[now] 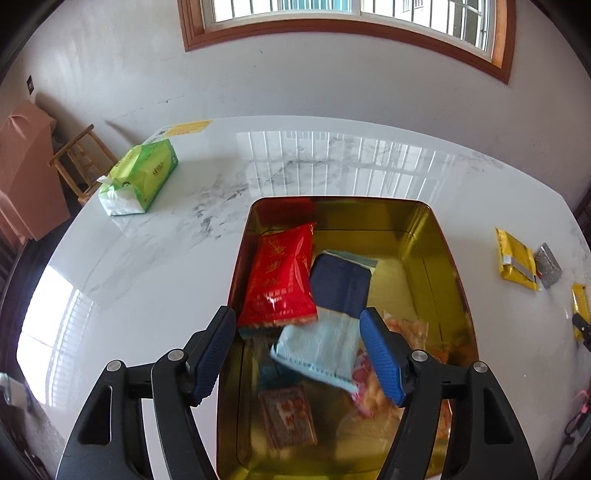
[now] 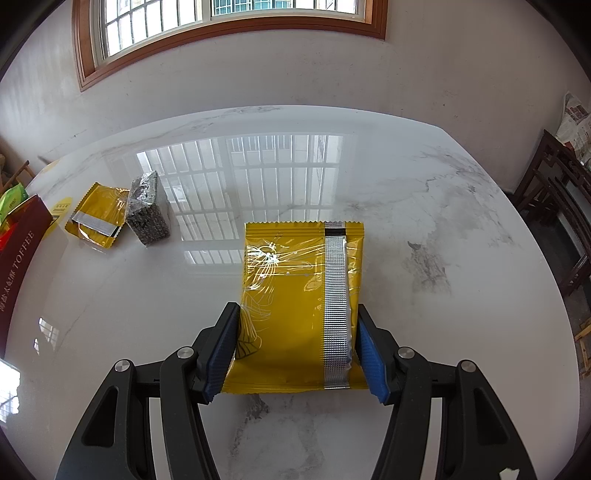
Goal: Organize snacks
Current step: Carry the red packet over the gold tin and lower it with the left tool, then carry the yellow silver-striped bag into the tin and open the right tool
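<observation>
Marble table (image 2: 424, 229), plaster wall (image 2: 424, 74), wood-framed window (image 2: 229, 29)

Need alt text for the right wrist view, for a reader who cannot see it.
The right gripper is shut on a yellow packet over a glossy marble table. Farther left lie a second yellow packet and a dark packet beside it, with a red tin at the left edge.

Glossy white marble tabletop (image 2: 424, 229) mirroring daylight, wood-framed barred window (image 2: 229, 22) at top, scuffed white wall (image 1: 332, 81), wooden stool (image 1: 79, 162) at left (dark chair (image 2: 557, 206) at right)
</observation>
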Demonstrator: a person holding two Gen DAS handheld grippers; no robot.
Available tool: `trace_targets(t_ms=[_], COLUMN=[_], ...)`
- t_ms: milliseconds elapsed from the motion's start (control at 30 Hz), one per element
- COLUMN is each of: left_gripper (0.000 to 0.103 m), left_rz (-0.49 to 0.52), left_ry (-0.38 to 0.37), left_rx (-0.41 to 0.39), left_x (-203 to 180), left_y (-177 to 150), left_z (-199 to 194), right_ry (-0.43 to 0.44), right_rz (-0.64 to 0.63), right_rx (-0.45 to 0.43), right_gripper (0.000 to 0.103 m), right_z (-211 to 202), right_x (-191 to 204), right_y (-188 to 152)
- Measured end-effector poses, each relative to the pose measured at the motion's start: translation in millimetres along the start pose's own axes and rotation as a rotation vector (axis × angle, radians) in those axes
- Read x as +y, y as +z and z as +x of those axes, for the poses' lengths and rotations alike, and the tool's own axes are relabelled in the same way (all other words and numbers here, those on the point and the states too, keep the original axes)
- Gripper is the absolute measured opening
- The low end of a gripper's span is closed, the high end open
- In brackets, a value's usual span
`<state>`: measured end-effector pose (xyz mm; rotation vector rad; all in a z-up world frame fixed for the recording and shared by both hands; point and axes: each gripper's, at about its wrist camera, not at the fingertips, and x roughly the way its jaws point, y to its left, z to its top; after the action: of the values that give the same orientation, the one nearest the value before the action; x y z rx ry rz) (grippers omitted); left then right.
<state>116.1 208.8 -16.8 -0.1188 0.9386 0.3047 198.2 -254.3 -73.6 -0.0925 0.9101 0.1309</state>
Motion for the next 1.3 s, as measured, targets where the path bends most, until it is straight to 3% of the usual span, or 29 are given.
trace_targets(t_ms=[433, 700, 933, 1133, 1300], left_gripper=[0.073, 0.074, 0.075, 0.077, 0.078], left_rz=[0.042, -0.046, -0.089, -0.116, -0.115], left_ry=[0.092, 0.091, 0.128, 0.138, 0.123], left_rx=[-0.060, -0.082, -0.116, -0.122, -0.131], left_x=[-10.1, -8.2, 5.5, 14.6, 18.9], left_y=[-34.3, -56.6, -70.5, -79.9, -82.8], left_z=[-38.0, -54.0, -67.8, -72.5, -77.5], right_ry=[-0.020, -0.044, -0.005, 0.091, 0.209], right_rz=[0.025, 0.036, 0.029, -0.076, -0.231], right_rx=[-0.002, -0.004, -0.029, -0.084, -0.113], right_gripper=[0.053, 0.053, 0.053, 0.053, 0.053], right_z=[-2.2, -7.8, -28.5, -63.3, -88.6], right_x=[2.1, 12.4, 30.6, 78.5, 150.3], right_y=[-3.7, -8.1, -9.2, 3.5, 12.4])
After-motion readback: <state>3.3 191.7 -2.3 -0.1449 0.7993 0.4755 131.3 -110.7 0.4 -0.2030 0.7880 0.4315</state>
